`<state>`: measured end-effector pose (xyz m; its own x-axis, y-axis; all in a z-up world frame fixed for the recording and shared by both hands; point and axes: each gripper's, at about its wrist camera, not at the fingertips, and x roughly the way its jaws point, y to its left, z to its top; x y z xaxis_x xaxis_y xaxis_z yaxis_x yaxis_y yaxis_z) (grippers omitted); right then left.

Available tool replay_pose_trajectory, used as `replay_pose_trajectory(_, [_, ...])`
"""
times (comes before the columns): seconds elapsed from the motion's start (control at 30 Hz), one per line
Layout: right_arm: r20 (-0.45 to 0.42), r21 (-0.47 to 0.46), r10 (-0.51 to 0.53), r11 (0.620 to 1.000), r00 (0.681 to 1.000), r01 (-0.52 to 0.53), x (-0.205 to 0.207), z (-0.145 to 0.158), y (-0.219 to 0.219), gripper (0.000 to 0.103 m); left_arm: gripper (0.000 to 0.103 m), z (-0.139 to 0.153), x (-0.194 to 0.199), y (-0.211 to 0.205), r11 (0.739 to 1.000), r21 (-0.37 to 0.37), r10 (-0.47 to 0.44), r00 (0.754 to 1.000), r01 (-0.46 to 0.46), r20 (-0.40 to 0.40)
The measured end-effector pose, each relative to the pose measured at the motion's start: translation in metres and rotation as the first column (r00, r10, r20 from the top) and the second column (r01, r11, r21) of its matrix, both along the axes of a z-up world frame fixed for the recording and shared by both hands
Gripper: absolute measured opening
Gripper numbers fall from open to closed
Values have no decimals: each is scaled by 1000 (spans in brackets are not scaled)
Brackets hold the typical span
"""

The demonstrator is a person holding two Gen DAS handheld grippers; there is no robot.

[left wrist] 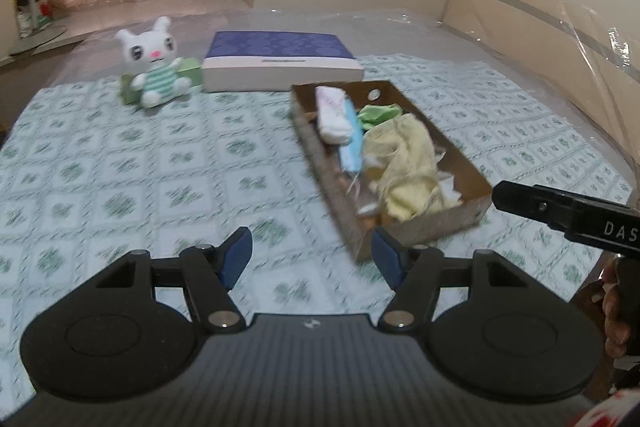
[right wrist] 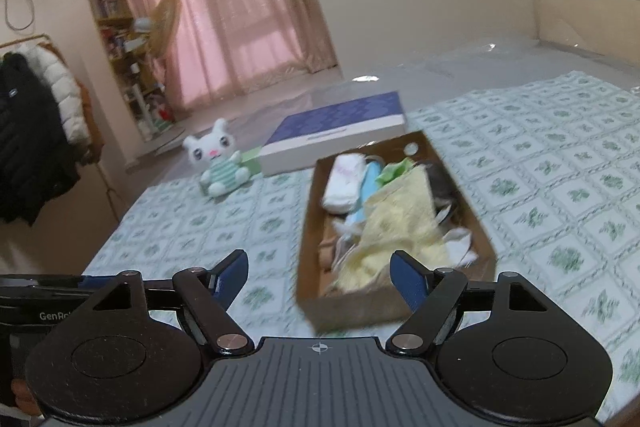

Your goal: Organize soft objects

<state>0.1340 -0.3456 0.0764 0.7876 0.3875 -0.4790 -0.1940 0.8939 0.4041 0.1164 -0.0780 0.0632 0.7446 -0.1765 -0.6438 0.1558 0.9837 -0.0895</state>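
One cardboard tray (left wrist: 472, 203), one plush rabbit (left wrist: 154, 67)

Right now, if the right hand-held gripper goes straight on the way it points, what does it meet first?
Probably the brown cardboard tray: its near end wall lies between the open right hand-held gripper jaws, with the pale yellow cloth just behind. Depth is unclear.

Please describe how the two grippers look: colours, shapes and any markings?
Both the left gripper and the right gripper are black, with blue-padded fingers, round side discs, silver pivot pins and a ribbed grey body bearing a small crosshair mark. White lettering marks their sides.
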Motion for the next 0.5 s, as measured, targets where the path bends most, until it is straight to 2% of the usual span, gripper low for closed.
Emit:
replay_pose_trajectory(0.17, [-26, 6, 41, 999, 999, -41, -24, -3, 20, 78, 63, -4, -32, 21, 997, 48, 54, 998, -55, 11])
replay_pose_trajectory(0.5, [-65, -33, 105, 994, 992, -107, -56, -13, 62, 78, 63, -12, -74, 55, 991, 43, 128, 992, -128, 6])
